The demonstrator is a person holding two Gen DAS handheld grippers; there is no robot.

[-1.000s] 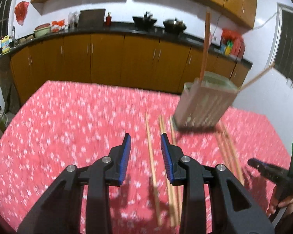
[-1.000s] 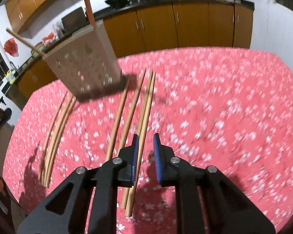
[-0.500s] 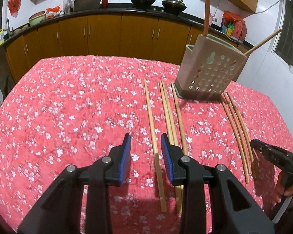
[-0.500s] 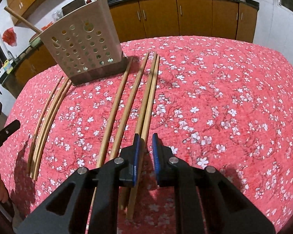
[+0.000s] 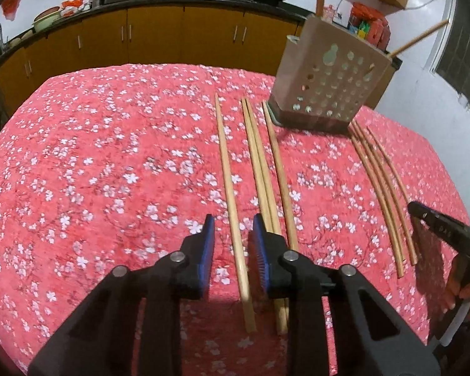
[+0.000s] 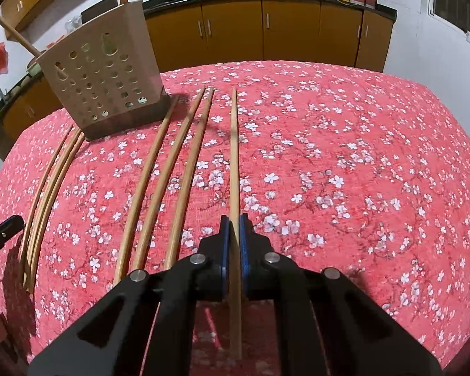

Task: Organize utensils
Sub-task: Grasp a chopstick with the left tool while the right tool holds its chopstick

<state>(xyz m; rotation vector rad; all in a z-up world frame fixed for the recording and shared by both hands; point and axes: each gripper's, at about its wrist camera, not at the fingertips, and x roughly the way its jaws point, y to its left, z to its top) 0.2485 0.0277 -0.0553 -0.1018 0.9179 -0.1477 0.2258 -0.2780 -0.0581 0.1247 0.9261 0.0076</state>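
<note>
In the left wrist view my left gripper [image 5: 232, 219] hangs low over the red flowered tablecloth [image 5: 94, 156]. Its jaws are closing around the leftmost wooden chopstick [image 5: 225, 163], and the blue pads [image 5: 207, 250] stand clear of it on both sides. A beige perforated utensil holder [image 5: 326, 87] stands at the far right with chopsticks sticking out of it. In the right wrist view my right gripper [image 6: 234, 218] is shut on a single chopstick [image 6: 234, 144] that runs straight ahead. The holder [image 6: 103, 72] stands at the far left there.
Three more chopsticks [image 5: 260, 169] lie right of the left gripper, and thinner curved ones [image 5: 379, 188] lie past the holder. A hand holding another black gripper [image 5: 438, 228] shows at the right edge. Three chopsticks [image 6: 172, 169] lie left of the held one. Cabinets [image 6: 266, 31] stand behind.
My left gripper sank toward the table and its jaws narrowed around the leftmost chopstick. My right gripper's jaws closed on one chopstick, which now lies apart from its neighbours.
</note>
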